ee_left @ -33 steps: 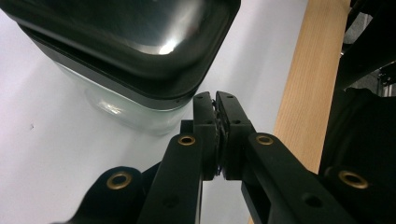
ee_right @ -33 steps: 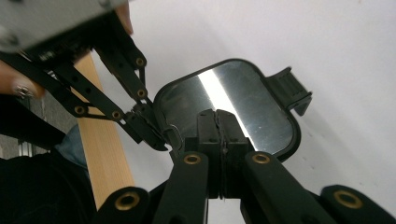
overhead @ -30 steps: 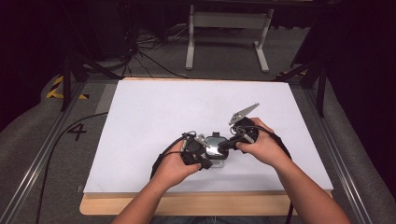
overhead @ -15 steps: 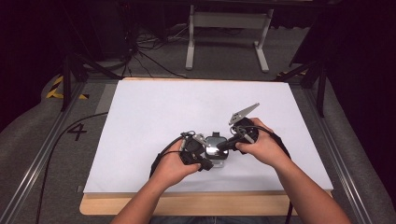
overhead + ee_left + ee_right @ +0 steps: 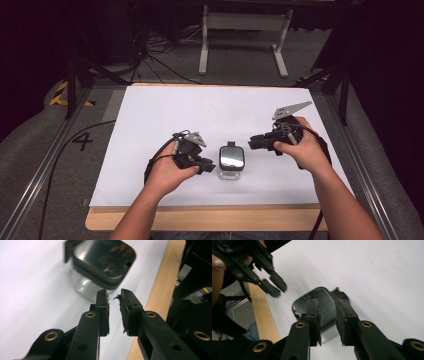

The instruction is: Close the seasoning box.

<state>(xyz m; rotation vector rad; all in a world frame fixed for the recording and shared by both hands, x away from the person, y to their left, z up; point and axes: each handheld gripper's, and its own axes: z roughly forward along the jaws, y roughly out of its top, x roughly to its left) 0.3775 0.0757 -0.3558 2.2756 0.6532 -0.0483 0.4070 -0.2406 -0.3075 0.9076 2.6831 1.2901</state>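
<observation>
One small clear jar (image 5: pixel 231 162) with a dark, glossy square lid (corners rounded) stands near the front of the white table (image 5: pixel 150 115), between the left gripper (image 5: pixel 209 165) and right gripper (image 5: pixel 253 142). Both grippers' jaws are narrowly parted, holding nothing. Grey carpet and cables lie beyond.

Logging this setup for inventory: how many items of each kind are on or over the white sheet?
Hand-held gripper: 2, left hand-held gripper and right hand-held gripper
Small clear container with dark square lid: 1
Total: 3
</observation>
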